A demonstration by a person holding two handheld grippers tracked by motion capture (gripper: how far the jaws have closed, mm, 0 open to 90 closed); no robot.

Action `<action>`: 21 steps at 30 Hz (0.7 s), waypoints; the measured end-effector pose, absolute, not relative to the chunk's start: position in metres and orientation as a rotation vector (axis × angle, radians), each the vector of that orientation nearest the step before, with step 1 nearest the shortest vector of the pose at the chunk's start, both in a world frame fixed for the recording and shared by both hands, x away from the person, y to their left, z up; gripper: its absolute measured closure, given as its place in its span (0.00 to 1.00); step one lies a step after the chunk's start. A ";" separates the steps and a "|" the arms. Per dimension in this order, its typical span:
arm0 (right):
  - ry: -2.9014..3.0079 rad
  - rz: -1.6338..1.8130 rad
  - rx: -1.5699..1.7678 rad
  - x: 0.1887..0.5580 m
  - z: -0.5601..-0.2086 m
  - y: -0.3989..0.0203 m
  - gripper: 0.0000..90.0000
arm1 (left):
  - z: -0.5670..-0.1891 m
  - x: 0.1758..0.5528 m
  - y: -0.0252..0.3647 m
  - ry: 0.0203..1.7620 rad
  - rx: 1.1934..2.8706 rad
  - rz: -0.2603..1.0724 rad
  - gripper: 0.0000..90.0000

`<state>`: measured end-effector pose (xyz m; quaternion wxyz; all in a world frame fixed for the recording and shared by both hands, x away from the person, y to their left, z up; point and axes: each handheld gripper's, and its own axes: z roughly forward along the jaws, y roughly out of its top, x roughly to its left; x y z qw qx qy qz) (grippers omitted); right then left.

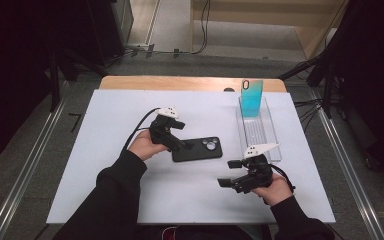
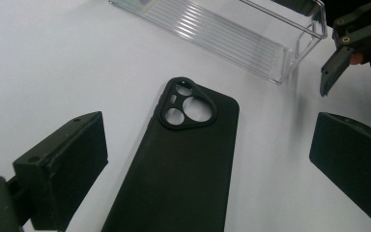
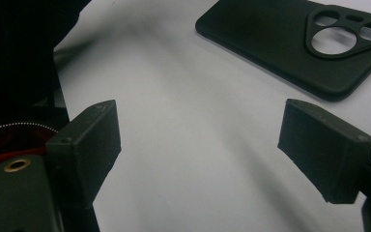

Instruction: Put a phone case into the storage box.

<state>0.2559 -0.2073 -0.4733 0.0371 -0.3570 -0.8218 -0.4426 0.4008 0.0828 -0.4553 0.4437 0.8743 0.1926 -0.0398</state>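
I have the black phone case (image 1: 198,149) lying flat, camera cut-outs up, near the middle of the white worktop (image 1: 105,165), and my left gripper (image 1: 181,145) is over its near end with jaws spread wide and nothing pinched yet. In the left gripper view the case (image 2: 183,159) runs up between the two pads, so I judge the step in hand is the pickup. To do it well I'd lower until both pads straddle the long edges, then close squarely — a flat, thin shell can skid. My right gripper (image 1: 228,173) waits open and empty beside the clear tray (image 1: 272,131), where a blue case (image 1: 251,98) stands upright.
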 end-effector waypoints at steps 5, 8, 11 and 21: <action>-2.524 -1.364 -1.088 0.256 -0.473 -0.207 0.15 | -0.458 0.404 0.076 0.469 2.160 -0.100 0.01; -2.523 -1.359 -1.089 0.256 -0.474 -0.207 0.15 | -0.461 0.405 0.073 0.468 2.159 -0.102 0.00; -2.521 -1.357 -1.094 0.256 -0.474 -0.207 0.15 | -0.463 0.406 0.073 0.468 2.159 -0.116 0.01; -2.524 -1.364 -1.086 0.256 -0.473 -0.207 0.15 | -0.468 0.408 0.075 0.451 2.153 -0.102 0.00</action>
